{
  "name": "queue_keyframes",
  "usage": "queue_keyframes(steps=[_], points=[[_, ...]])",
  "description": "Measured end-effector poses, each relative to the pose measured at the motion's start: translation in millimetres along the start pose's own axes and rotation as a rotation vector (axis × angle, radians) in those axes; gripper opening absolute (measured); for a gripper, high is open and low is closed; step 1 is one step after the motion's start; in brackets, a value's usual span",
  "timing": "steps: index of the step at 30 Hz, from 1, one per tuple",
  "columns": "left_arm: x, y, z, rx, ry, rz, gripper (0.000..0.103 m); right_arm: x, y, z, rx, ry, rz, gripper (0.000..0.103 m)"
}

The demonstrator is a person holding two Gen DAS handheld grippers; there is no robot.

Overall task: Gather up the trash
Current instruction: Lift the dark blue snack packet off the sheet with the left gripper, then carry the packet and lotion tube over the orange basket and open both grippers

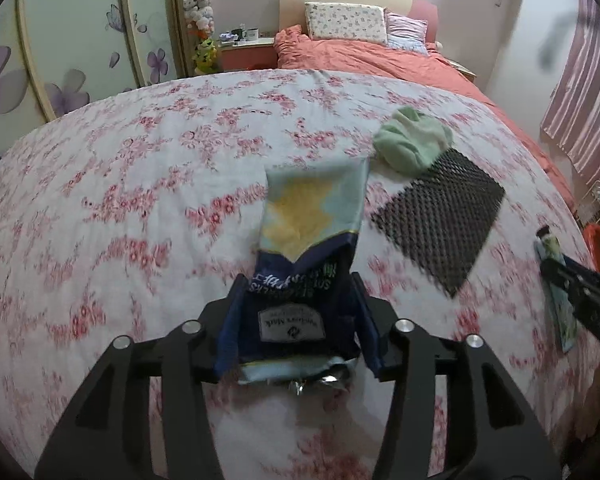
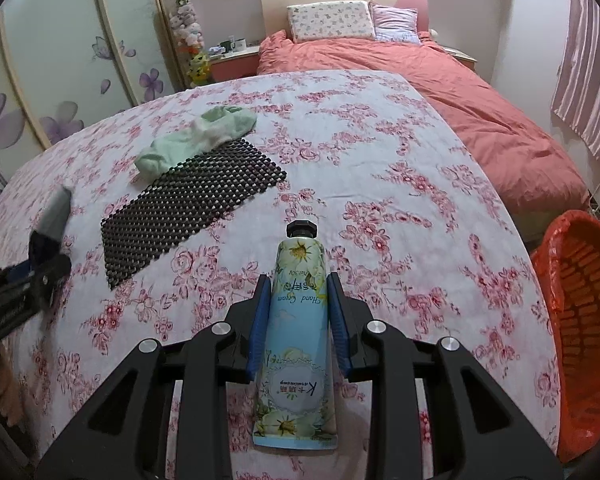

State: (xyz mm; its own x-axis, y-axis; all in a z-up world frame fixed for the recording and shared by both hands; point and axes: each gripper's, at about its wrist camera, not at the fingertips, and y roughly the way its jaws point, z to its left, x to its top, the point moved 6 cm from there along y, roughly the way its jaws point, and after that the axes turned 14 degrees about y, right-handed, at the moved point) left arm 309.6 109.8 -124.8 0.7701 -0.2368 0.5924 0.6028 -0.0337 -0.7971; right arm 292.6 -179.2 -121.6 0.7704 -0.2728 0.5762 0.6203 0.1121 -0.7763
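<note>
My left gripper point(image 1: 299, 284) is shut on a dark blue and yellow snack bag point(image 1: 312, 208), which sticks out forward above the floral tablecloth point(image 1: 140, 200). My right gripper point(image 2: 299, 282) is shut on a light blue hand cream tube point(image 2: 296, 344), its black cap point(image 2: 301, 229) pointing away from me. In the right wrist view the left gripper point(image 2: 40, 276) shows at the left edge with the bag point(image 2: 56, 212) blurred. At the right edge of the left wrist view the right gripper point(image 1: 556, 268) shows with the tube point(image 1: 548, 246).
A pale green sock point(image 2: 196, 140) lies partly on a black mesh mat point(image 2: 192, 200) on the table. An orange basket point(image 2: 580, 312) stands off the table's right edge. Beyond the table is a bed with a coral duvet point(image 2: 480, 92); a wardrobe point(image 2: 60, 60) stands at left.
</note>
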Motion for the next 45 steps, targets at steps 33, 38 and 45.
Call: queue_keyframes(steps=[33, 38, 45], points=[[12.0, -17.8, -6.6, -0.038, -0.048, -0.063, 0.038, 16.6, -27.2, -0.6, 0.029, 0.045, -0.085, 0.027], [22.5, -39.4, -18.3, -0.046, -0.033, -0.104, 0.038, 25.3, -55.8, -4.8, 0.054, 0.057, -0.143, 0.027], [39.0, -72.9, -50.7, -0.079, 0.009, -0.167, 0.038, 33.1, -95.7, -20.9, 0.056, 0.073, -0.213, 0.028]])
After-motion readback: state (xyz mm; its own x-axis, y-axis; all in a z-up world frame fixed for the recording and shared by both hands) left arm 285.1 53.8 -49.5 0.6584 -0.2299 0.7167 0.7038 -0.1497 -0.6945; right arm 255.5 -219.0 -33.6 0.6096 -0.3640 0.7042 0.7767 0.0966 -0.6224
